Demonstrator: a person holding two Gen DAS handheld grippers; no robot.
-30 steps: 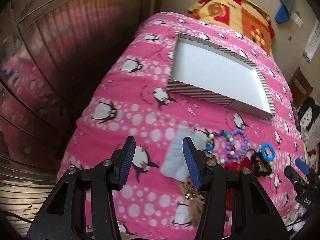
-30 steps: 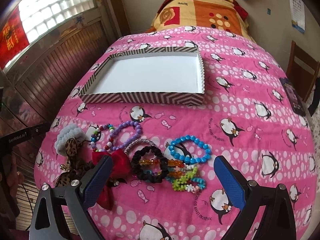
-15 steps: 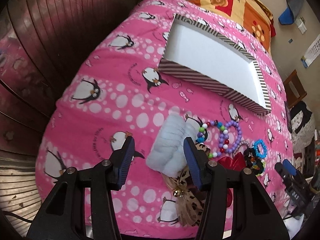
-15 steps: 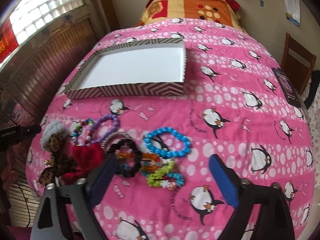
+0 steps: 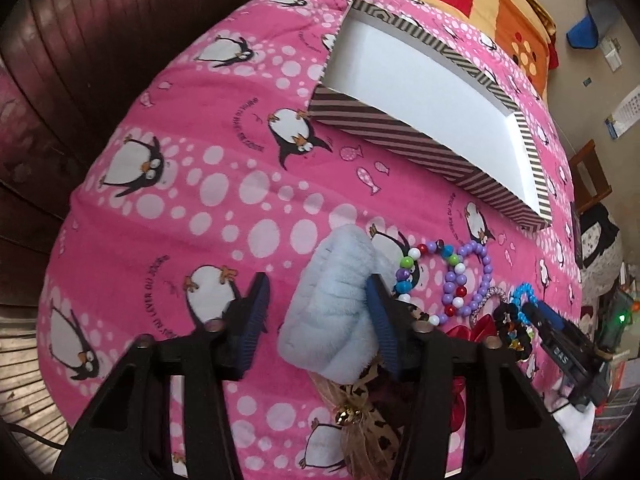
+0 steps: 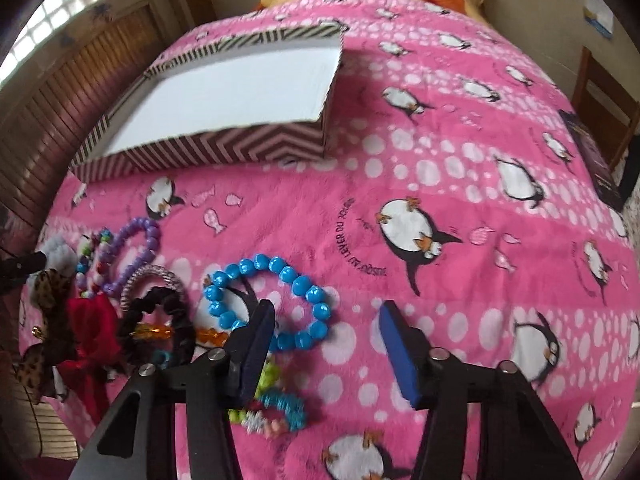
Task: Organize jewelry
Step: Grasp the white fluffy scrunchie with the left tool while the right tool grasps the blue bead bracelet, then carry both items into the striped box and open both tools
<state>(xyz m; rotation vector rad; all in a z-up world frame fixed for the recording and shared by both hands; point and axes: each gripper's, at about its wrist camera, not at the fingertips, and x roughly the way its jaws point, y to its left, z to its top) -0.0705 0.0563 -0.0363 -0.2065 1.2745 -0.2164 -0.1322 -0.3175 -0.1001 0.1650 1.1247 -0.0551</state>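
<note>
A pile of jewelry lies on the pink penguin blanket (image 5: 224,184). My left gripper (image 5: 316,312) is open; its jaws straddle a fluffy pale-blue scrunchie (image 5: 336,316), whose right side touches the right pad. Beside it lie a multicolour bead bracelet (image 5: 412,276), a purple bead bracelet (image 5: 476,280) and a leopard bow (image 5: 360,432). My right gripper (image 6: 326,344) is open just above the blanket, its left finger over the blue bead bracelet (image 6: 276,296). The black scrunchie (image 6: 160,324), red bow (image 6: 94,328) and green bracelet (image 6: 272,376) lie left of and below it.
An empty striped box (image 5: 416,136) with a white floor sits farther up the bed; it also shows in the right wrist view (image 6: 224,148). A dark wooden panel (image 5: 60,80) borders the bed's left edge. A wooden chair (image 6: 604,96) stands at the right.
Both grippers have dropped lower and closer to the jewelry. The left one now straddles the pale-blue scrunchie; the right one has shifted right, over the blue bead bracelet.
</note>
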